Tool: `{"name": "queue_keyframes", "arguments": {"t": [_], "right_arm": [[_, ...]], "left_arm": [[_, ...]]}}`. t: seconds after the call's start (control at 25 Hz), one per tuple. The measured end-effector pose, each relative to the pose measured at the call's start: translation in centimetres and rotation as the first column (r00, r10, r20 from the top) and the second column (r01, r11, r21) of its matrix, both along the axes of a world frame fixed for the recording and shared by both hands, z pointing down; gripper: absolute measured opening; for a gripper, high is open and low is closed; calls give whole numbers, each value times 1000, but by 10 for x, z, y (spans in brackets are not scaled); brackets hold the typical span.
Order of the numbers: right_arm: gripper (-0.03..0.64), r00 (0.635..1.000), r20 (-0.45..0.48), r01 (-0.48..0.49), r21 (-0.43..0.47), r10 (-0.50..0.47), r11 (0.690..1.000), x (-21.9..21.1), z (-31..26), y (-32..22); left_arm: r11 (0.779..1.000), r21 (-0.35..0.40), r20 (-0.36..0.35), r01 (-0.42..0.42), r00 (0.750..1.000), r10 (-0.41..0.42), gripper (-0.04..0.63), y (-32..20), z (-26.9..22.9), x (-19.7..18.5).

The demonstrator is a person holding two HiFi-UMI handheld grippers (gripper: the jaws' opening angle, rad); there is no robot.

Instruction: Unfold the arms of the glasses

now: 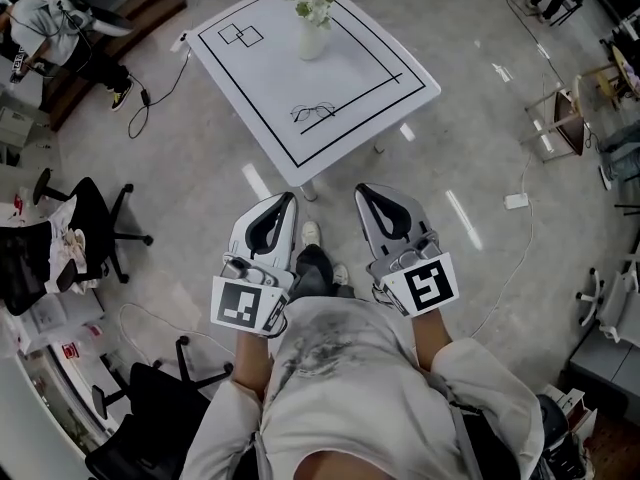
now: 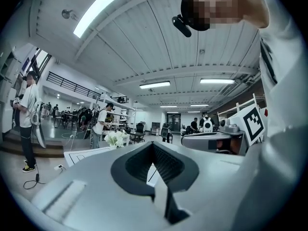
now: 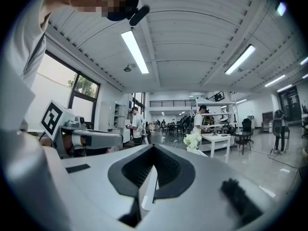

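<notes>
White worktop [image 1: 250,78] stood well ahead of my claws, and the glasses [image 1: 313,113] lay on it, beyond both tips. My left claw [image 1: 285,200] and right claw [image 1: 365,190] were side by side, each closed tight, gripping nothing.

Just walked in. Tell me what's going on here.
A person stands short of a white table, holding a two-jaw tool in each hand. The left claw and right claw are both closed, empty, and pointed level toward the table. A pair of glasses lies near the table's close edge, untouched, with a vase of white flowers behind it. Nothing has been gripped yet.
</notes>
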State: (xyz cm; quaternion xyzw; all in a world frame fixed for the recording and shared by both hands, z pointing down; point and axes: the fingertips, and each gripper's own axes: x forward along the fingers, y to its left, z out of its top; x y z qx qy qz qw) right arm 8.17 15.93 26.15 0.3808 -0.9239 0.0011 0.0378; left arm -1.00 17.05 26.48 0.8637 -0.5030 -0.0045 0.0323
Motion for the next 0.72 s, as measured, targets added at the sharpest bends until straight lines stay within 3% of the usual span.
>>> {"name": "queue_keyframes", "arguments": {"t": [0.72], "right_arm": [[15, 997, -64, -45, -32, 43, 998, -31, 18, -93]], "left_arm": [[998, -9, -17, -60, 998, 60, 8, -95, 14, -31]]}}
